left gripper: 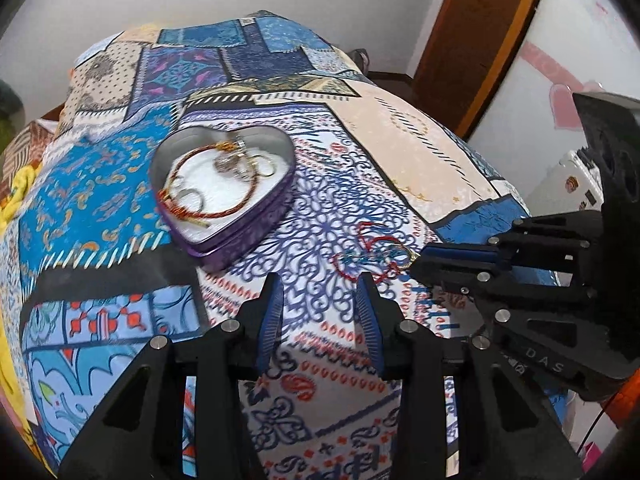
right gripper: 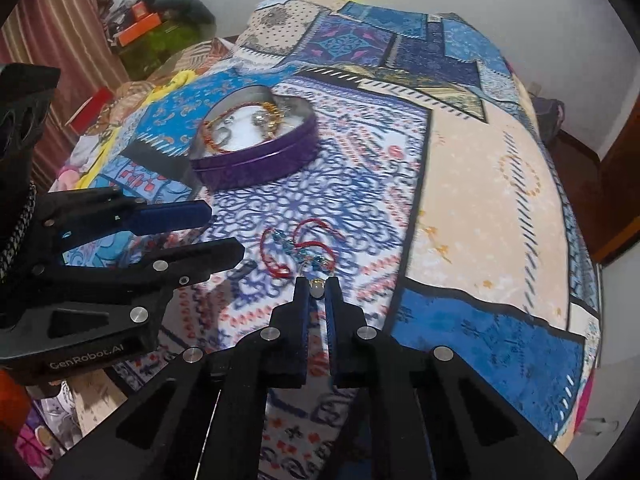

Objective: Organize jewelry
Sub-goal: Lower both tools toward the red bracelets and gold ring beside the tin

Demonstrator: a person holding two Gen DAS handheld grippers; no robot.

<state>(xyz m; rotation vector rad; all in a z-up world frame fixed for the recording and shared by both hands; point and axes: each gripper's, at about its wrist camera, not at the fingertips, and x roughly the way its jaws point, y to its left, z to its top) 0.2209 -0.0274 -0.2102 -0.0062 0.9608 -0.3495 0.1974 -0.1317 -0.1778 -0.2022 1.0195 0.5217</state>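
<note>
A purple heart-shaped tin [left gripper: 240, 236] [right gripper: 280, 152] sits open on the patterned bedspread; inside lie a red-and-gold cord bracelet [left gripper: 240, 210] and some rings. A tangle of red cord and blue beaded jewelry [left gripper: 370, 256] [right gripper: 308, 246] lies on the spread to the right of the tin. My right gripper [right gripper: 318, 282] [left gripper: 420, 260] is shut on the gold-ringed end of that tangle. My left gripper [left gripper: 320, 284] [right gripper: 224, 232] is open and empty, just left of the tangle and in front of the tin.
The bedspread [left gripper: 400, 140] drops off at its right edge toward a wooden door frame [left gripper: 480, 40] and a white case [left gripper: 568, 184]. In the right wrist view, clutter and a striped curtain [right gripper: 52, 40] stand at the left beside the bed.
</note>
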